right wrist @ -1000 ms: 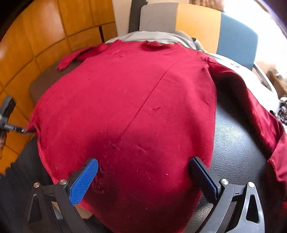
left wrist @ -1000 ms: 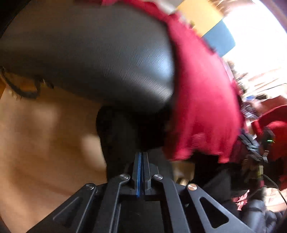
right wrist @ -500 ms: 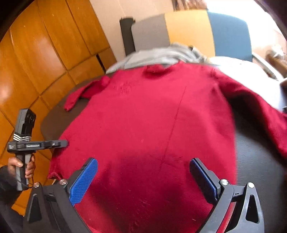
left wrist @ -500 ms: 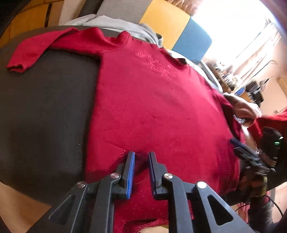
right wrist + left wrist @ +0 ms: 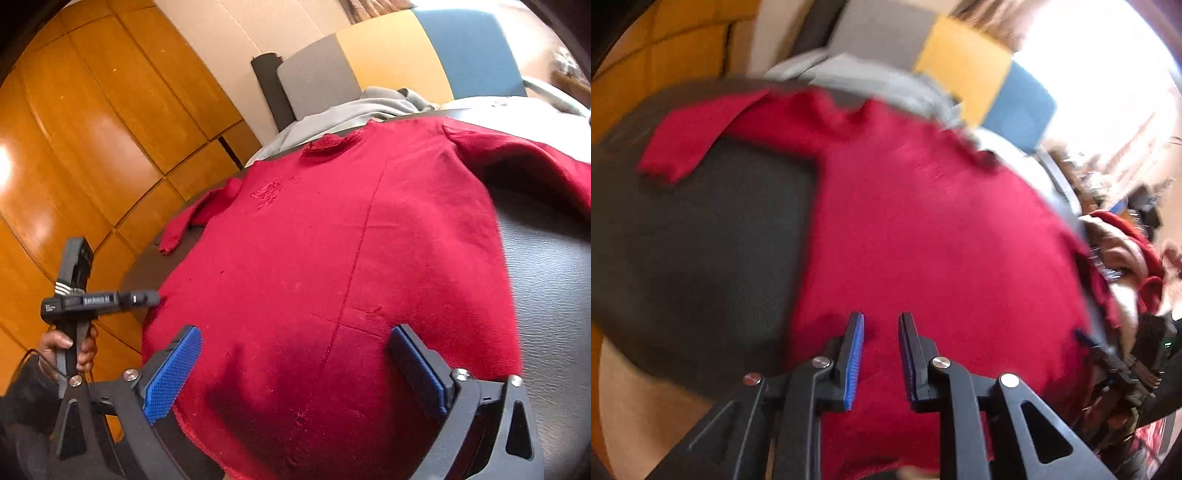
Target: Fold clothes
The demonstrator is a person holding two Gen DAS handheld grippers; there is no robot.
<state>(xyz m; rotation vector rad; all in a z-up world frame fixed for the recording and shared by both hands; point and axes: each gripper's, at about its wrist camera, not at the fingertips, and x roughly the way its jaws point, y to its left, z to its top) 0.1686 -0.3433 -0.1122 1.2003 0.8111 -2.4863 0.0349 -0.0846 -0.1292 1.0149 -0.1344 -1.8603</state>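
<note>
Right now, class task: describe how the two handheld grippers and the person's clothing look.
Both grippers are black plastic frames with triangular cut-outs and silver round bolts. The left gripper and the right gripper each have two flat fingers faced with ribbed blue pads. From the right view, the left one shows a pistol-style handle, white stripes, small white lettering and a thin dark cable. The person wears a dark sleeve.

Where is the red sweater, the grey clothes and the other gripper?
red sweater [image 5: 332,258]: right wrist view, chest.
grey clothes [image 5: 369,107]: right wrist view, folds.
left gripper [image 5: 155,297]: right wrist view, fingertips.
</note>
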